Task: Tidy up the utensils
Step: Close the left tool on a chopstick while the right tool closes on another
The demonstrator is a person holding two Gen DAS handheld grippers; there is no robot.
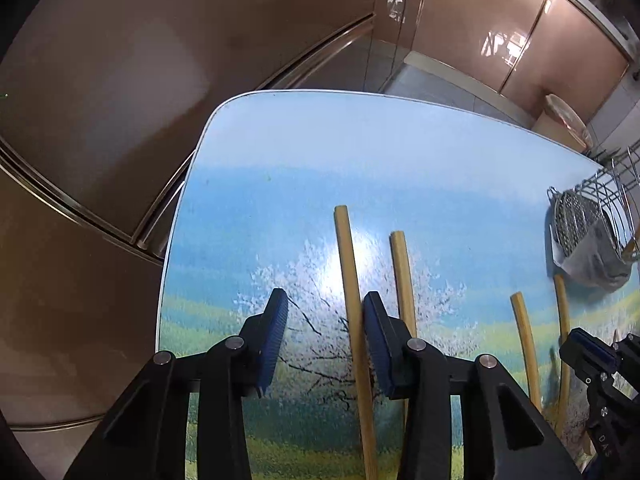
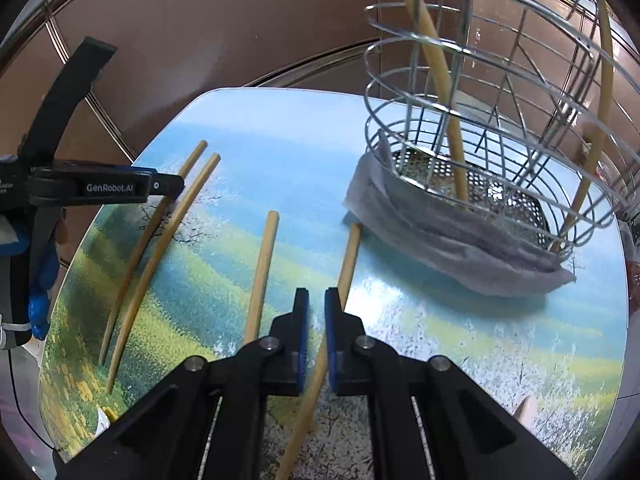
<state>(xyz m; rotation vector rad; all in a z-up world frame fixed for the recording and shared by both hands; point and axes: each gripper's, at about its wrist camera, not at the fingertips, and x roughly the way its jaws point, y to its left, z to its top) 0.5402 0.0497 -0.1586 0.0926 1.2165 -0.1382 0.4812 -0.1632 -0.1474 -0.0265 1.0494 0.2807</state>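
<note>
Several bamboo chopsticks lie on the table with a painted landscape top (image 1: 280, 152). My left gripper (image 1: 325, 316) is open; one chopstick (image 1: 352, 288) lies between its fingers, against the right pad. A second chopstick (image 1: 404, 280) lies just right of it. My right gripper (image 2: 316, 312) is nearly shut around a chopstick (image 2: 347, 260) that runs between its pads; it also shows in the left wrist view (image 1: 588, 356). A wire utensil basket (image 2: 480, 140) stands at the back right with two chopsticks (image 2: 440, 80) upright in it.
A grey cloth (image 2: 440, 232) lies under the basket. Another chopstick (image 2: 262, 272) lies left of my right gripper, and two more (image 2: 160, 248) near my left gripper (image 2: 120, 188). Brown cabinet fronts (image 1: 100, 120) stand beyond the table's rounded far edge.
</note>
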